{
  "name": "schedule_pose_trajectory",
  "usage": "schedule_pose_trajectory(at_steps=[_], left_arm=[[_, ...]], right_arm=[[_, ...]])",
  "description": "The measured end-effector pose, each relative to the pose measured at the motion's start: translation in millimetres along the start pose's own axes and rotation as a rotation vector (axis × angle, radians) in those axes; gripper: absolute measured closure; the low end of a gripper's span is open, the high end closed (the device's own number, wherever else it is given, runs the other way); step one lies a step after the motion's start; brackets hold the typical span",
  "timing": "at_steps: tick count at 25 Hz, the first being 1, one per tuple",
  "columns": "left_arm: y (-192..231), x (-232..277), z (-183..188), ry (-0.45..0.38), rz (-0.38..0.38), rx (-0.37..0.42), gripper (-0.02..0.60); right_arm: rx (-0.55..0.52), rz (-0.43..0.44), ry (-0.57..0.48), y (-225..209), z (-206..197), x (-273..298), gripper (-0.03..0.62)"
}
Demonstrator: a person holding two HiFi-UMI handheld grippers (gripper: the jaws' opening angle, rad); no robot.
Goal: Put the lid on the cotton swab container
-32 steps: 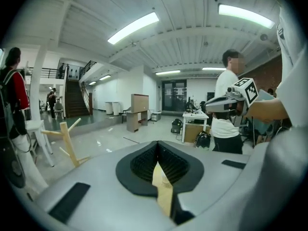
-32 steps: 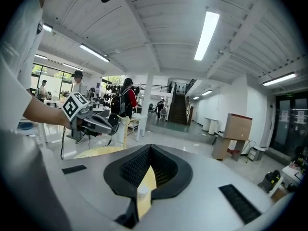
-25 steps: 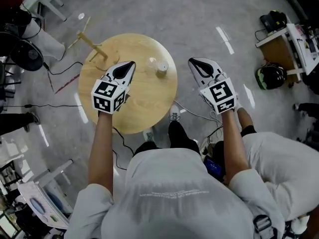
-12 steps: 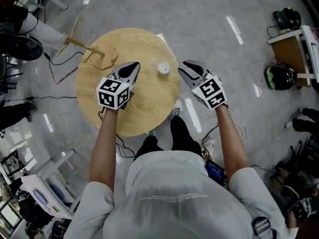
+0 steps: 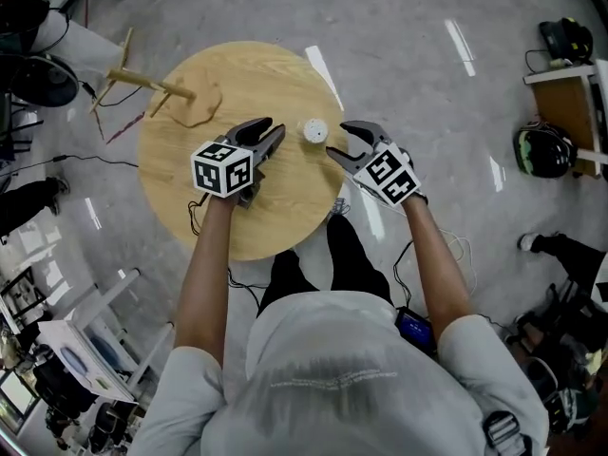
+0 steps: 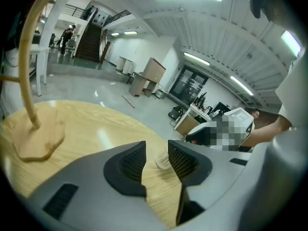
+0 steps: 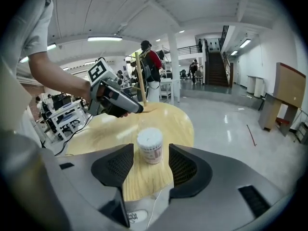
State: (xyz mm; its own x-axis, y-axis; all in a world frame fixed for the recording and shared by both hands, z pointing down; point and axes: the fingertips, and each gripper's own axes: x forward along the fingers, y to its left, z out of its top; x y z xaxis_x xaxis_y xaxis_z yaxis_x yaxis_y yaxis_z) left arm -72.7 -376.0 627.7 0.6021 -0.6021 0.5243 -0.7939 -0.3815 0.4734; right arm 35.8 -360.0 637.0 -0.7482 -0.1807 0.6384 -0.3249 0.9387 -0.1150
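Note:
The cotton swab container (image 5: 313, 130) is a small white tub standing near the right edge of the round wooden table (image 5: 190, 150). In the right gripper view the container (image 7: 149, 147) stands just beyond the jaws, white swab tips showing at its top. My right gripper (image 5: 339, 141) is beside it on the right, jaws opening, touching nothing. My left gripper (image 5: 269, 131) is to the container's left, jaws opening and empty. In the left gripper view a small pale ridged piece (image 6: 162, 161) peeks out past the right jaw; lid or container, I cannot tell. The left gripper (image 7: 113, 100) also shows in the right gripper view.
A wooden stand (image 5: 142, 82) with a flat base (image 5: 195, 107) sits at the table's far left. Cables (image 5: 370, 218) run over the grey floor under the table's right side. A helmet (image 5: 541, 150) and a small desk (image 5: 575, 103) lie far right.
Both grippers have come closer to the container from either side. Their jaws were shut a second ago and now stand apart.

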Motion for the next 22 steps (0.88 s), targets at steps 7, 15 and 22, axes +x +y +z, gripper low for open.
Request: schedule_pose_trajectory(at_steps=[7, 15, 22], left_arm=[[11, 19, -9, -0.033, -0.035, -0.227, 0.397], [14, 19, -8, -0.097, -0.05, -0.307, 0.408], [10, 9, 3, -0.144, -0.023, -0.27, 0.456]], right_arm=[[-0.027, 0.062, 0.04, 2, -13, 30, 0.316], [-0.1, 0.054, 0.04, 7, -9, 48, 0.327], [-0.087, 0.002, 0.023, 2, -6, 50, 0.349]])
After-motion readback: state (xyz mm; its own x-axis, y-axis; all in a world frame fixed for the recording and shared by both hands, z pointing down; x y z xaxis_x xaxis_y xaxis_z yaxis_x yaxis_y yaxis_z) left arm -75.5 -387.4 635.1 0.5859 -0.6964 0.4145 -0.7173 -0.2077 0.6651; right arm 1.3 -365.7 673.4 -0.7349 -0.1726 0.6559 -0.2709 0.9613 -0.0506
